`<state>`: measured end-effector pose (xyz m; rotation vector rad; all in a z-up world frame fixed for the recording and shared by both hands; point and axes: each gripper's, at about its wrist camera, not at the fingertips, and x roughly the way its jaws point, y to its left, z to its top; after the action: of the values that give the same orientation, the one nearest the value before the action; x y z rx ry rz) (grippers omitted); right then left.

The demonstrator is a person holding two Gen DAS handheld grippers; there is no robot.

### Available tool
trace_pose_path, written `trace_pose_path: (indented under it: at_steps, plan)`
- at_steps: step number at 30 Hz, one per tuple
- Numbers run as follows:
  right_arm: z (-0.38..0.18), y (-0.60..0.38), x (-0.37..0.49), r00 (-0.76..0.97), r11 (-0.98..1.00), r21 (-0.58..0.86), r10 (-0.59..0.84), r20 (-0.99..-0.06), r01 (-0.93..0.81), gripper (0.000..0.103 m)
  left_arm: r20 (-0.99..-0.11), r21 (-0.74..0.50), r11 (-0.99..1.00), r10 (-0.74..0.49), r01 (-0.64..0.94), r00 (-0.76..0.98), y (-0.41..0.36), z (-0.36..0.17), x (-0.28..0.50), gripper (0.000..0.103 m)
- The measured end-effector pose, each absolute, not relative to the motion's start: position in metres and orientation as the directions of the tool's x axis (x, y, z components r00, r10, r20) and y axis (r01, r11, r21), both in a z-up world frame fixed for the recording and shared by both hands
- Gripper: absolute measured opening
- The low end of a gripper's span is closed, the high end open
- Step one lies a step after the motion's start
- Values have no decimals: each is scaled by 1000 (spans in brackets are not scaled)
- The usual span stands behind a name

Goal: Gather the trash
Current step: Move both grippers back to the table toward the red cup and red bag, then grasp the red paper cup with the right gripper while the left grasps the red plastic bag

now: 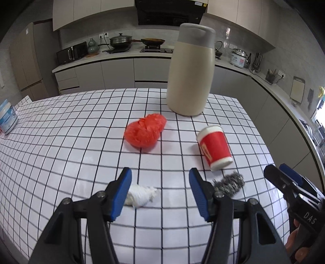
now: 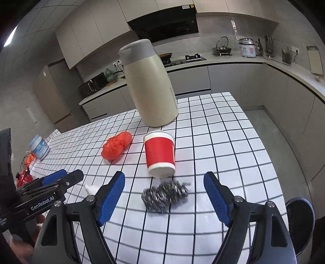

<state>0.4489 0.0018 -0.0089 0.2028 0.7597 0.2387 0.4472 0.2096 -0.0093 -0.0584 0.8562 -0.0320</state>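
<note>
We are at the reach step, nothing picked up yet: our left tool (image 1: 160, 176) hangs spread over the tissue wad (image 1: 142, 196) on the worktop (image 1: 61, 142), our right tool (image 2: 164, 180) spread over the steel scrubber (image 2: 165, 195), so next we lower and squeeze

Even, soft daylight is filling both views, casting faint shadows beside the tall beige plastic jug (image 1: 191, 77). Fisheye distortion is bending the white black-gridded tabletop (image 1: 61, 142) outward; corners are darkening, near squares blurring slightly.

Home kitchen, range hood (image 1: 169, 12), hob (image 2: 195, 57), rice cooker (image 2: 246, 47)
</note>
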Motion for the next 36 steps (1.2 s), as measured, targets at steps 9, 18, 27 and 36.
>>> trace_pose_path:
  at_steps: [9,18,27,36]
  plan:
    - [-32,44,526,658,971,213,234,-716,-113,82,-771,-67,997,-75,37,633,228,-30,514,60]
    - [-62,57,570,600,981,174,193,-776,-89,82,-794,-64,997,-83,53,602,230,-49,557,60]
    - [-85,59,593,549,985,156,174,-818,-79,82,-828,-61,997,-80,53,555,225,-75,585,60]
    - [-89,62,612,569,981,171,191,-800,-89,66,-843,-102,994,-103,31,528,231,-90,602,60]
